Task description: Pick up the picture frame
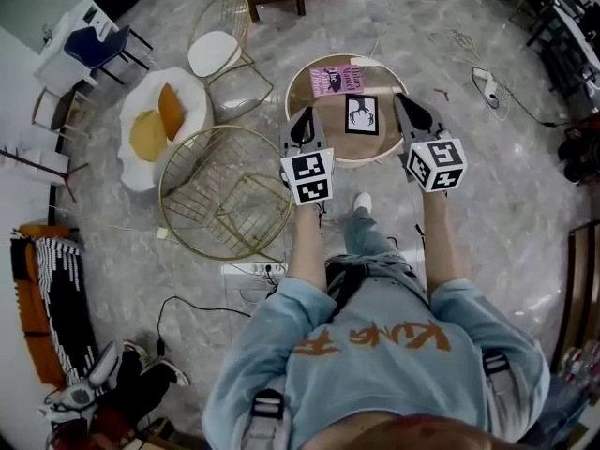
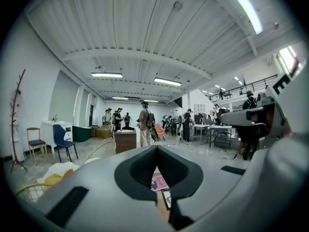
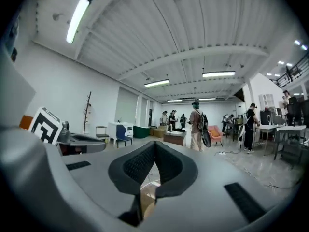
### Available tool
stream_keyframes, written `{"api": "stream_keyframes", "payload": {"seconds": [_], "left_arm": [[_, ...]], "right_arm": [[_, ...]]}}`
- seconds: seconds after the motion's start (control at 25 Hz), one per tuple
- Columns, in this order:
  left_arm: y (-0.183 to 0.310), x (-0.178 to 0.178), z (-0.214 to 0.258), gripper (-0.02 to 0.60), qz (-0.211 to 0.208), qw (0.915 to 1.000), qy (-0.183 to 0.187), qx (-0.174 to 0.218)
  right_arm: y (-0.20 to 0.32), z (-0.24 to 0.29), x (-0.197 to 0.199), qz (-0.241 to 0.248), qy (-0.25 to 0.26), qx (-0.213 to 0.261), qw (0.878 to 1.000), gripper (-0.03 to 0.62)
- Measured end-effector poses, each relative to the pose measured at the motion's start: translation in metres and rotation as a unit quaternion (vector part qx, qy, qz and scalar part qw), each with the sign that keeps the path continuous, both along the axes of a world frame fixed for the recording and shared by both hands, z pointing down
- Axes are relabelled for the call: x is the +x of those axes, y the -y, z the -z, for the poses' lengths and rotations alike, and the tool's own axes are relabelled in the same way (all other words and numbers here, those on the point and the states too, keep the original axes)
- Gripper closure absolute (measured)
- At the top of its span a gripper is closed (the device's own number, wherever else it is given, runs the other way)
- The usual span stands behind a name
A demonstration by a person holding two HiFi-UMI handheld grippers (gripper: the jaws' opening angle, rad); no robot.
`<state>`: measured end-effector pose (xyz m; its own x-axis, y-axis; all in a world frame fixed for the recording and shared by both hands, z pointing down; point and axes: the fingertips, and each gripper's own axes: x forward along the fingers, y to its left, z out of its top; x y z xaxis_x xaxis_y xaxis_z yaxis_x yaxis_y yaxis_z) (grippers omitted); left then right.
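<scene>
No text is legible on the pink card (image 1: 336, 80) or the sweatshirt (image 1: 375, 337).

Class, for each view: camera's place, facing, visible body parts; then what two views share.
Head view: on the head, looking down at table, frame; arms, left gripper, right gripper show.
Left gripper view: on that gripper, facing the hall; shut jaws show.
Right gripper view: on that gripper, facing the hall; shut jaws show.
Both gripper views share the backpack wearer.

A pink booklet (image 1: 336, 80) lies at the far edge of a round wooden table (image 1: 305, 97). Left of the table stands a gold wire chair (image 1: 223, 193), and beyond that a white armchair (image 1: 192, 92) holding two yellow cushions (image 1: 148, 135). People (image 2: 145, 122) stand far down the hall
</scene>
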<state>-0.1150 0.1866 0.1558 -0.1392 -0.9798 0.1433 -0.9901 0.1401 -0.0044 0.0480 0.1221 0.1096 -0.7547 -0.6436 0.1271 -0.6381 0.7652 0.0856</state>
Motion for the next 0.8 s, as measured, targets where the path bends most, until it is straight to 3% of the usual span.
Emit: {"api": "stream_keyframes", "payload": {"seconds": [0.12,0.4,0.8], "left_arm": [[0.034,0.018,-0.008,0.566,-0.022,0.9989,0.033,-0.025],[0.116,0.045,-0.018,0.565,-0.058,0.9963,0.023,-0.059],[0.234,0.068,-0.034,0.565,-0.067,0.9928,0.030,-0.095]], "right_arm": [[0.032,-0.016,0.002,-0.017,0.001,-0.029,0.999,0.595],[0.106,-0.017,0.014,-0.032,0.050,-0.055,0.997,0.595],[0.222,-0.061,0.066,-0.083,0.069,-0.117,0.987,0.595]]}}
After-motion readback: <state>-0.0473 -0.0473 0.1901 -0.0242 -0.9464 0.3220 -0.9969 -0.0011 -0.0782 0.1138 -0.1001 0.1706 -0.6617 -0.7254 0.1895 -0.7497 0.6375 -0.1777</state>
